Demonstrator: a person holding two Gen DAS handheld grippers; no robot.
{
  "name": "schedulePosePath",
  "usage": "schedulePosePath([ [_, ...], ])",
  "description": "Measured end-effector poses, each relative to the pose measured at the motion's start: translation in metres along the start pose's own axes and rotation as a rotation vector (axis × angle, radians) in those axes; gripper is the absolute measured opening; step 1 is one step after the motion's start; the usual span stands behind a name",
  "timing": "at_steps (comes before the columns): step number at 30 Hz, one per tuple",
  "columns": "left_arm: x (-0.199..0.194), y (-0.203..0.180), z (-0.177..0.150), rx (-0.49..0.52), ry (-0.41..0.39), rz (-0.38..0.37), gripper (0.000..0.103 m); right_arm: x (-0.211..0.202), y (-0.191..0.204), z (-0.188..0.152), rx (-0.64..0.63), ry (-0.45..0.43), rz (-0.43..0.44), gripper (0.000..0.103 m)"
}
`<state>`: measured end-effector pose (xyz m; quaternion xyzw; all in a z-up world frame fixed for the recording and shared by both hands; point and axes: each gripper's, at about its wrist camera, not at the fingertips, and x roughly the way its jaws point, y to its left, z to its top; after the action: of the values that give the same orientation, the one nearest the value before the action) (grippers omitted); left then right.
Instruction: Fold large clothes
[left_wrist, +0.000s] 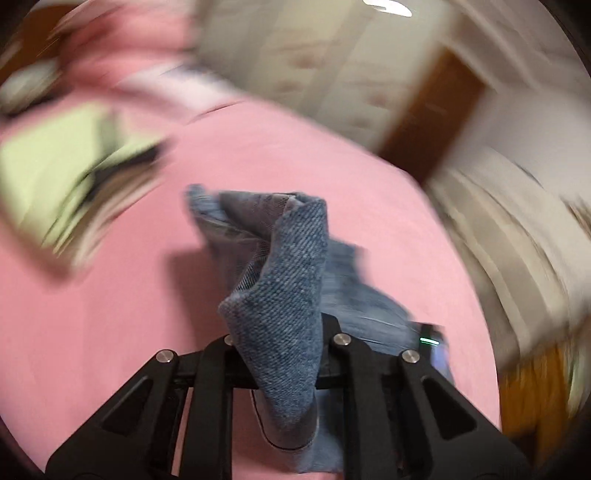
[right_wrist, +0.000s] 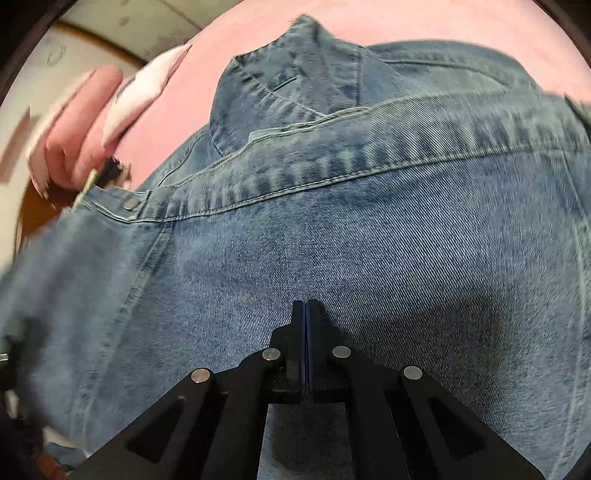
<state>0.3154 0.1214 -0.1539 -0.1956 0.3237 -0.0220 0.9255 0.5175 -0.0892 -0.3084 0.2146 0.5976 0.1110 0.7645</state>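
My left tongs (left_wrist: 280, 343) have a corner of the denim garment (left_wrist: 280, 280) pinched between them: the pads are hidden under the cloth, but the fabric rises as a tight ridge straight out of the gap and fans away forward, so I judge them closed on it, with only the thickness of the denim keeping them apart. From there the cloth runs ahead and down to the right, and its far flap stands clear of the pink bed sheet (left_wrist: 110, 314). My right tongs (right_wrist: 306, 314) are fully shut with nothing between them, their tips resting on or just above the broad flat panel of the same garment (right_wrist: 332, 240), which lies spread on the pink sheet (right_wrist: 406, 26)

What the next move turns on, as I read it: the body of the garment lies ahead of the right tongs, with a heavy stitched seam (right_wrist: 332, 173) crossing from lower left to upper right and a collar-like flap (right_wrist: 280, 81) beyond it, so its long axis seems to run across my right view, not away from it. The left tongs are the ones carrying cloth; the right can only pin. The folded yellow-green pile (left_wrist: 55, 166) sits well off to the left on the bed
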Motion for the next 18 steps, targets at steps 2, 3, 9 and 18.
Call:
schedulePosePath([
  [2, 0.003, -0.043, 0.001, 0.155, -0.008, -0.087, 0.012, -0.001, -0.013, -0.001, 0.055, 0.003, 0.07, 0.0],
  [3, 0.007, -0.059, -0.001, 0.208, -0.003, -0.124, 0.012, -0.002, -0.02, 0.0, 0.088, 0.008, 0.109, 0.0],
  [9, 0.036, -0.148, -0.04, 0.406, 0.116, -0.238, 0.012, 0.004, -0.062, -0.001, 0.191, 0.068, 0.36, 0.0],
  [18, 0.05, -0.221, -0.104, 0.478, 0.155, -0.16, 0.012, 0.008, -0.093, -0.001, 0.161, 0.247, 0.475, 0.0],
])
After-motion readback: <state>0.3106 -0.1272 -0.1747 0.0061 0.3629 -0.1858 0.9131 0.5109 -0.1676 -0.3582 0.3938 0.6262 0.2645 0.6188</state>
